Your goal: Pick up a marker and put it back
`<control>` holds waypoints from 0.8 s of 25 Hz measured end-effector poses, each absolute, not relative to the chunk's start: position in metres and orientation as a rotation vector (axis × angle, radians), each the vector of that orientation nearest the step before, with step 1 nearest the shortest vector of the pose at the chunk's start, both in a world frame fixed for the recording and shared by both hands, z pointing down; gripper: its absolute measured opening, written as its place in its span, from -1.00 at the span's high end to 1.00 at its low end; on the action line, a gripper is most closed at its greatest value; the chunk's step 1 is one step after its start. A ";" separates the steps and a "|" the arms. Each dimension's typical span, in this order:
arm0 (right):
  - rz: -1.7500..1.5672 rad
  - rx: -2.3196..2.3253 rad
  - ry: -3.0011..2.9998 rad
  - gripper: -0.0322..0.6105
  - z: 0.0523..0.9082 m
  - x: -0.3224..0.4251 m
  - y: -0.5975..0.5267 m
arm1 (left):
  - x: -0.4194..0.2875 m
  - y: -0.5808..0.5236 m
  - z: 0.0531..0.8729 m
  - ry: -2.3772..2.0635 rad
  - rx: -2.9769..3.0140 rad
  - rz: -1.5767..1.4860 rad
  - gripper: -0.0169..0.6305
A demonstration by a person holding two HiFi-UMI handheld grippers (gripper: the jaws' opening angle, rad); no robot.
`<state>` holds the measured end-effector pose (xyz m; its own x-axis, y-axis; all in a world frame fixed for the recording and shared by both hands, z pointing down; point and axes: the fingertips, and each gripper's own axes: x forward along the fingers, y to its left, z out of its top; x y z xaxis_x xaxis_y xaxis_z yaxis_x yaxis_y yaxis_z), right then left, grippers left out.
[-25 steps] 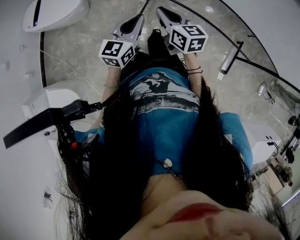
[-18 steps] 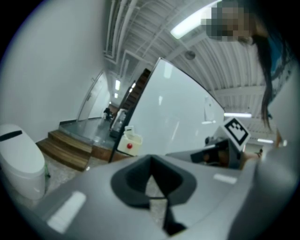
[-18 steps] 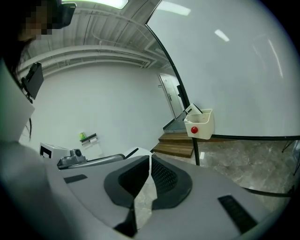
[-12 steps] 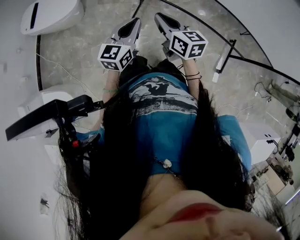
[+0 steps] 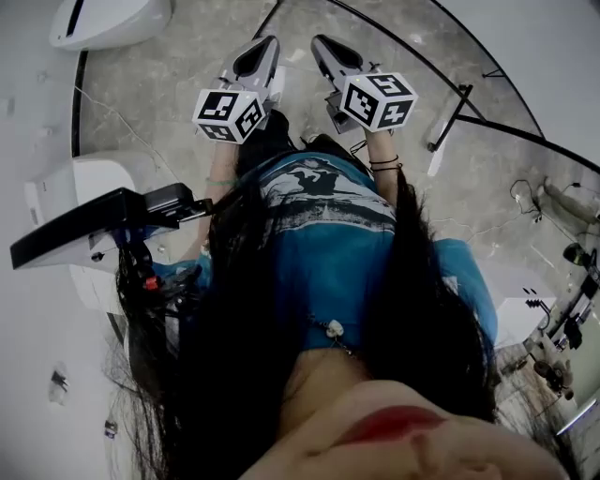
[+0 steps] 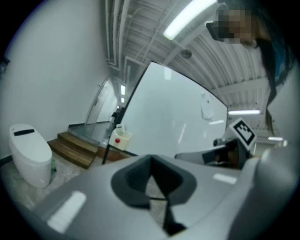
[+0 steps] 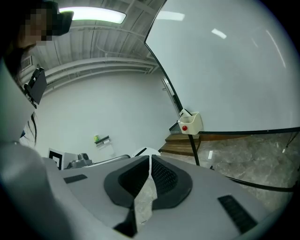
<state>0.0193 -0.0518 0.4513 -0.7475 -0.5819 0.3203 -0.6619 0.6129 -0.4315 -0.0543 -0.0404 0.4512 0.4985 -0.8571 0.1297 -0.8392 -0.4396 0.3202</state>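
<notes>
Two closed, empty grippers pointing out over a stone floor, with the marker not made out.

A small green item (image 7: 97, 138) is sitting on a far wall ledge, too small to tell whether it is the marker. The left gripper (image 5: 262, 49) and, just to its right, the right gripper (image 5: 328, 49) are pointing away from the person, each with its jaws meeting at the tips and nothing between them. Below them the mottled stone floor (image 5: 169, 84) is showing. A white pod (image 5: 112, 21) is standing at far left, and a curved glass panel (image 7: 234, 70) on a black frame is rising at right.
</notes>
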 end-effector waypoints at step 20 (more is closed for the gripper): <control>0.778 0.796 -2.812 0.83 0.435 0.129 0.120 | 0.090 0.145 0.436 -1.560 2.375 0.016 0.95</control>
